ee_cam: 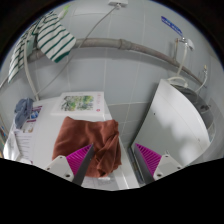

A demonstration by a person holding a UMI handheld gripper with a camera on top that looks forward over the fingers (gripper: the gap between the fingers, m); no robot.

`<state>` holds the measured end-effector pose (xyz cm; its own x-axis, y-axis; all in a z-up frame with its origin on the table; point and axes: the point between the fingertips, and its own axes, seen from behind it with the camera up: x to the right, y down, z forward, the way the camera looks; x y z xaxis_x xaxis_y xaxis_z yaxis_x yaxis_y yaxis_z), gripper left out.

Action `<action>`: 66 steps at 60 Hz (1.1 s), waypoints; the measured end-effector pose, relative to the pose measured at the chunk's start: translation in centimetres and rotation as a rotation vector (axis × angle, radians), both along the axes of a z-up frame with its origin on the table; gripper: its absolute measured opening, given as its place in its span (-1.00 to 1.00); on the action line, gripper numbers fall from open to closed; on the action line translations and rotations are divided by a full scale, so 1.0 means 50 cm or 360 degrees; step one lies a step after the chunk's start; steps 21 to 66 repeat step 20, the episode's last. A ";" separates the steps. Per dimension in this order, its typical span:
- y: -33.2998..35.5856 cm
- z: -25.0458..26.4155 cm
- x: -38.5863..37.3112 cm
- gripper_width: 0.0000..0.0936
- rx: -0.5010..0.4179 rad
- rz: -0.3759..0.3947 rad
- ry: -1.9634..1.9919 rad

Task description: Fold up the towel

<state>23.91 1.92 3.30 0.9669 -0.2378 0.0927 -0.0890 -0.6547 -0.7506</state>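
Note:
A rust-brown towel (90, 140) lies rumpled on the pale grey table (125, 90), just ahead of the fingers. Its near edge reaches down between them, closer to the left finger (72, 163). My gripper (112, 156) is open, with its fingers spread wide and the pink pads showing on both. The right finger (150, 160) stands apart from the towel, with bare table between. Neither pad presses on the cloth.
A printed sheet (80, 102) lies just beyond the towel. A green-and-white striped cloth (48, 42) lies at the far left, with a small bluish object (25, 110) to the left. A large white curved thing (185, 118) stands on the right. A cable (110, 42) arcs across the back.

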 end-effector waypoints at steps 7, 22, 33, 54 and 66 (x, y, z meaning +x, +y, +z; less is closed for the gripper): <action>-0.087 0.054 -0.035 0.78 0.0080 -0.0058 0.0050; -0.281 0.124 -0.198 0.78 0.0172 0.0009 0.0170; -0.281 0.124 -0.198 0.78 0.0172 0.0009 0.0170; -0.281 0.124 -0.198 0.78 0.0172 0.0009 0.0170; -0.281 0.124 -0.198 0.78 0.0172 0.0009 0.0170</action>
